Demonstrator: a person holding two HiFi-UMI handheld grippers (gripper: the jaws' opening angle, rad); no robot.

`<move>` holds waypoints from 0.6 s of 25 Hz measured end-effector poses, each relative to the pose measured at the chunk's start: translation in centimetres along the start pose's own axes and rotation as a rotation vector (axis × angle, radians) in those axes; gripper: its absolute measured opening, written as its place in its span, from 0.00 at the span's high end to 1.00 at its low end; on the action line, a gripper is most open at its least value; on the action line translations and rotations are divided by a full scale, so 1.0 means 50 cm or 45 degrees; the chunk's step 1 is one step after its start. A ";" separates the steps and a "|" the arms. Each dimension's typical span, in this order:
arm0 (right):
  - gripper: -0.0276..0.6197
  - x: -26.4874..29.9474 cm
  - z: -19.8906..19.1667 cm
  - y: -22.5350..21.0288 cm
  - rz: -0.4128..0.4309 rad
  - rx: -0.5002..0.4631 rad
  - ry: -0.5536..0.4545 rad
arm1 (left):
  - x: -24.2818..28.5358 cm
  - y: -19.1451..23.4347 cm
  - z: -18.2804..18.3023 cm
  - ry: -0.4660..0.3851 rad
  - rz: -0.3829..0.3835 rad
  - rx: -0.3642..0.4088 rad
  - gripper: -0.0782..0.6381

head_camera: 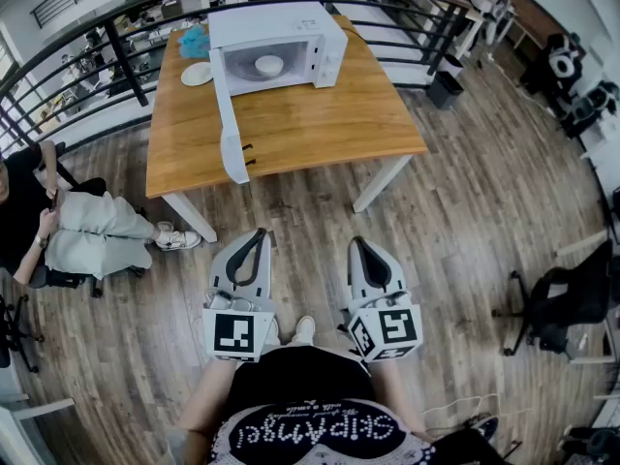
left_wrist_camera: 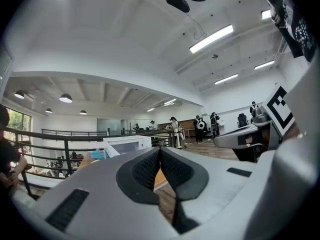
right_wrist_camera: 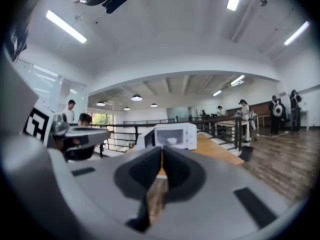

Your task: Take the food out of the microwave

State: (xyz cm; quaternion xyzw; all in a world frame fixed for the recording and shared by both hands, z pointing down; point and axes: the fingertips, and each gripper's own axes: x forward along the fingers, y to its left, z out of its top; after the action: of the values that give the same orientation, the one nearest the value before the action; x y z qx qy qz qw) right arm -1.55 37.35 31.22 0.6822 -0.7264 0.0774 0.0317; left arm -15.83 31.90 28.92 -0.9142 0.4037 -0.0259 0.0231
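Note:
A white microwave [head_camera: 279, 51] stands at the far end of a wooden table [head_camera: 291, 124], its door [head_camera: 226, 124] swung wide open toward me. Inside sits a white bowl [head_camera: 268, 65]. The microwave [right_wrist_camera: 172, 136] and the bowl [right_wrist_camera: 171, 141] also show in the right gripper view, straight ahead, and the microwave [left_wrist_camera: 125, 144] in the left gripper view. My left gripper [head_camera: 258, 234] and right gripper [head_camera: 359, 245] are both shut and empty, held side by side close to my body, well short of the table.
A white plate [head_camera: 197, 74] and a blue cloth-like thing [head_camera: 195, 41] lie left of the microwave. A black railing [head_camera: 116, 37] runs behind the table. A seated person [head_camera: 68, 231] is at the left, office chairs [head_camera: 567, 303] at the right, a bin [head_camera: 447, 88] beyond the table.

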 end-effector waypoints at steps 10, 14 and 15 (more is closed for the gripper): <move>0.90 0.005 0.006 -0.019 0.018 -0.017 -0.010 | 0.015 -0.014 0.004 0.000 0.002 -0.034 0.84; 0.90 0.003 0.006 -0.034 0.028 -0.026 -0.014 | 0.023 -0.030 0.003 -0.002 0.011 -0.036 0.84; 0.90 0.001 0.008 -0.039 0.031 -0.020 -0.023 | 0.026 -0.034 0.003 -0.004 0.015 -0.037 0.84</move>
State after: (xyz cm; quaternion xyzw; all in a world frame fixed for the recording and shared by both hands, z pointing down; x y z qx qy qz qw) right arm 0.41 37.11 30.98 0.6735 -0.7356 0.0662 0.0295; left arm -13.71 32.09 28.93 -0.9122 0.4093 -0.0185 0.0106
